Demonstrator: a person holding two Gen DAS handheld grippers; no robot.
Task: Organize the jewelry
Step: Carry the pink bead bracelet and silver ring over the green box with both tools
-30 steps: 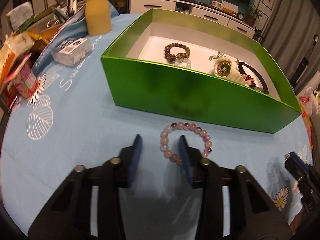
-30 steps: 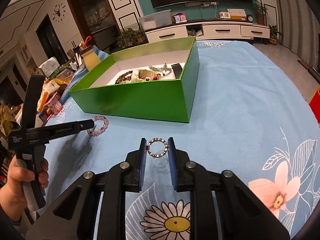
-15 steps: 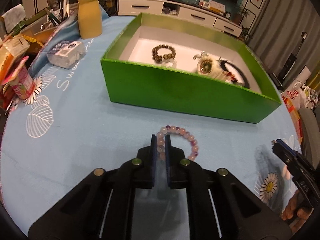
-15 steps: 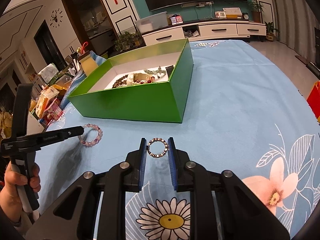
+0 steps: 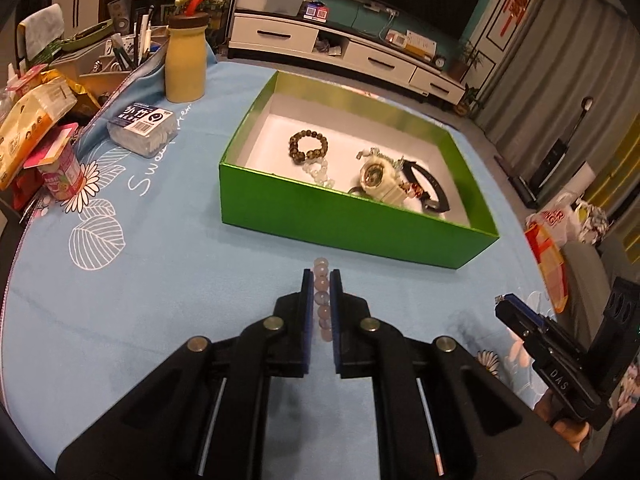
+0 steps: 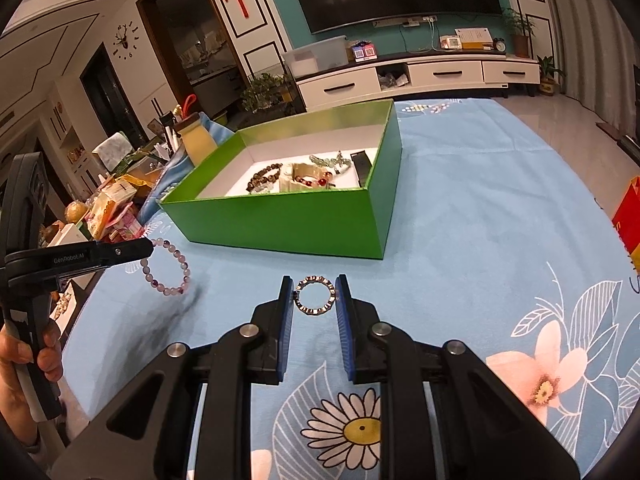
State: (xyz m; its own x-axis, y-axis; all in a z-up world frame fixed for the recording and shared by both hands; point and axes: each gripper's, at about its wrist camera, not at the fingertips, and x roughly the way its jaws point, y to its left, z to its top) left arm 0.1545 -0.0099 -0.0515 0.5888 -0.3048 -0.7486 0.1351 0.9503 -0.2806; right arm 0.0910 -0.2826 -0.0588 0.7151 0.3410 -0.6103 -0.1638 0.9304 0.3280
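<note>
Just short of the green cardboard box [image 5: 344, 222], on the pale-blue flowered cloth over the counter [image 5: 160, 264], the left gripper [image 5: 321, 280] has its fingers pressed together on a bracelet of pale pink and purple round beads [image 6: 168, 266]. From the right wrist view the loop hangs free below the fingertips, clear of the cloth — pinched by one short stretch of beads, so the rest dangles and can drop over the box wall without catching, I would judge. From the left wrist view only a straight file of beads shows in the narrow slit between the blue pads.

Over to the other side, the right gripper [image 6: 315, 294] sits low to the cloth with its fingers around a small ring-shaped bracelet of dark and silvery metal links [image 6: 315, 295]. The pads stand at the hoop's two sides; whether they truly press it or merely bracket it I cannot tell, nor whether it rests on the cloth.

That box is open-topped and white inside, which makes it the obvious collecting place: a brown wooden-bead bracelet [image 5: 308, 147], a cream-coloured chunky wristwatch [image 5: 378, 178] and a black band [image 5: 428, 188] already lie on its floor, bunched toward the near wall. A person's hand [image 6: 24, 364] grips the left tool's handle — upright, the fingers reaching out level toward the box.
</note>
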